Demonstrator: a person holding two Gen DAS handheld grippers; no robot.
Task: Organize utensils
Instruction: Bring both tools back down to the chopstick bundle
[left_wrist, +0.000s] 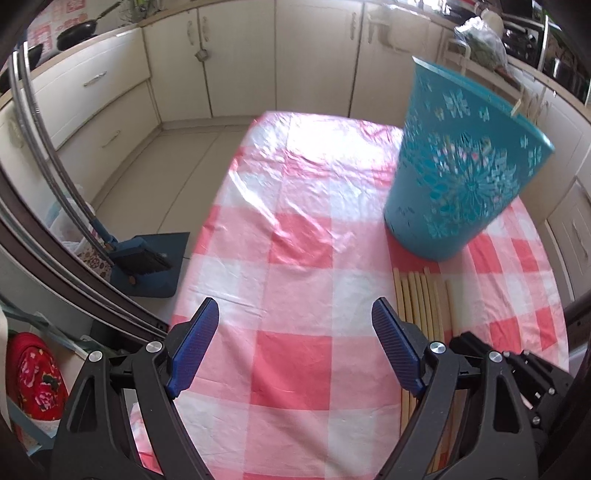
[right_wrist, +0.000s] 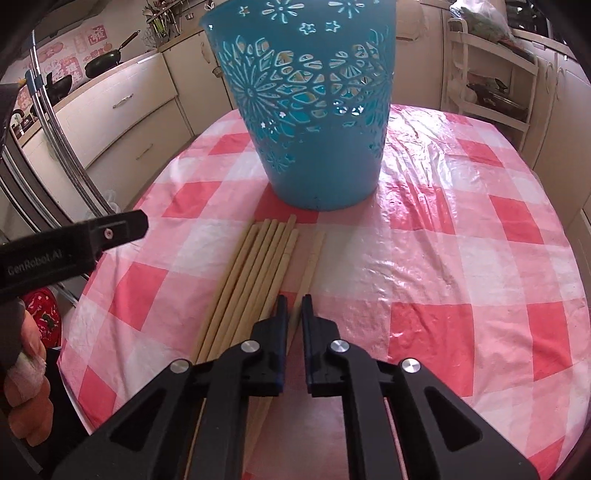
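A table covered in a pink-and-white checked plastic cloth carries a teal plastic basket with cut-out flower patterns, standing upright toward the far end of the surface, its rim wider than its base. Just in front of the basket's base lies a row of pale wooden chopsticks, side by side and roughly parallel, their far tips pointing at the basket and nearly reaching it, their near ends running back under the right gripper. One pair of sticks lies slightly apart from the main bundle, on its right. The right gripper is low over the near ends of the chopsticks with its fingers drawn almost together, a narrow slot left between them; a pale stick shows in that slot, but whether the pads actually pinch it cannot be told. The left gripper hovers over bare cloth on the left side of the surface, its blue-padded fingers spread wide with nothing between them; the chopsticks lie just beside its right finger. From the right wrist view the left gripper's black body is at the table's left edge.
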